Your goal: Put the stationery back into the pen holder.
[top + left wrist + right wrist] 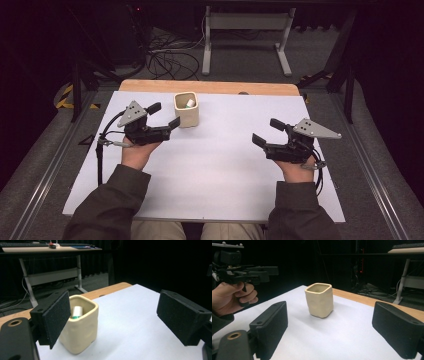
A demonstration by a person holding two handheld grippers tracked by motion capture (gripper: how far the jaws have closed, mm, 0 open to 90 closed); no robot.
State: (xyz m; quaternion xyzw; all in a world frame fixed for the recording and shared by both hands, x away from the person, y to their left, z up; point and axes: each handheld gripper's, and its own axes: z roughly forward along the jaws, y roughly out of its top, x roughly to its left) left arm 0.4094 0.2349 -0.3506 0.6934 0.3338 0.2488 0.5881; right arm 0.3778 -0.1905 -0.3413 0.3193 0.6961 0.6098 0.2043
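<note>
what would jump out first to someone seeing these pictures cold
The cream square cup stands alone toward the far side of the white sheet, with a small white and green item lying inside it. The left gripper sits right beside the cup with its jaws open and nothing between them, while the right gripper hangs open well off to the other side.

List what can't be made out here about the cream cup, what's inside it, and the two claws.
- Cream cup: in the left gripper view its near left side is covered by the left claw's pad.
- White and green item in the cup: its lower part is hidden by the cup wall; too small in the high view to identify.
- Cup interior: in the right gripper view the rim blocks it.
- Right claw: open, with the jaw tips cut off by the right gripper view's edges.
</note>
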